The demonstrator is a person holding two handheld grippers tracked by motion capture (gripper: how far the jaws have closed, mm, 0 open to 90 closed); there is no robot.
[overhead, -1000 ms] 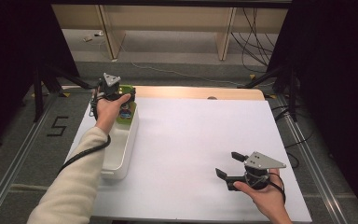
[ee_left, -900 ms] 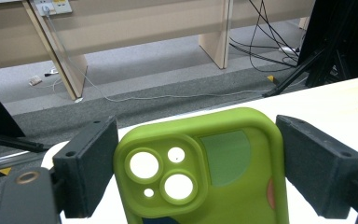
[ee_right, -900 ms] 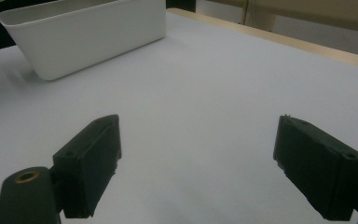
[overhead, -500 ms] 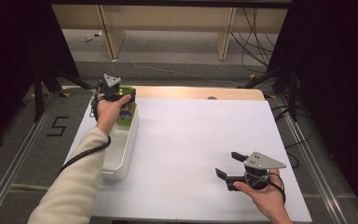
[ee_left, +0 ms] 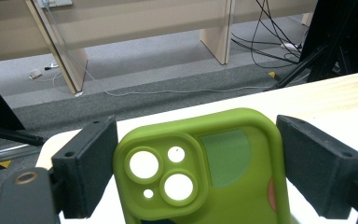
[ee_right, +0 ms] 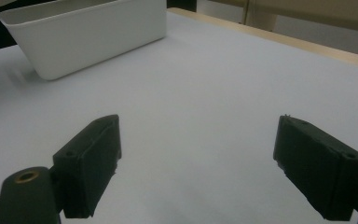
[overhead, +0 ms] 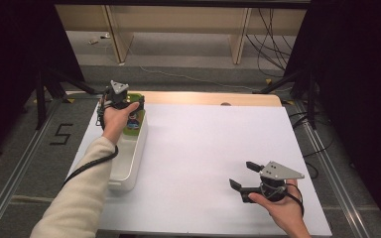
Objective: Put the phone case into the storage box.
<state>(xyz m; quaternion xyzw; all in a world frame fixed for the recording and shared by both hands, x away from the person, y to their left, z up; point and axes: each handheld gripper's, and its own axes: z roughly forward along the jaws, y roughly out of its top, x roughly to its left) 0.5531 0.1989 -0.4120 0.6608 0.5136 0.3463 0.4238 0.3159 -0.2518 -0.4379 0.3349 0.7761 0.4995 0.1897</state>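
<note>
I have my left gripper [overhead: 125,105] clamped on a green phone case [ee_left: 205,172], one black pad pressed against each long edge, with the camera cut-outs facing me in the left gripper view. In the high view the case hangs over the far end of the white bin [overhead: 129,163] that stands along the left side of the table [overhead: 203,148], and its lower end looks to be just inside the rim, though I cannot tell whether it touches the bottom. My right gripper [overhead: 243,184] hovers low near the right front corner of the table with its jaws wide apart and nothing between them, well apart from the bin. The step in hand, as I judge it, is setting the case down into the bin. To do it well I should keep the squeeze even so the soft rim does not bow and slip, lower it straight between the bin walls, and part the jaws only when the case is resting. The idle gripper should stay where it is, out of the way.
</note>
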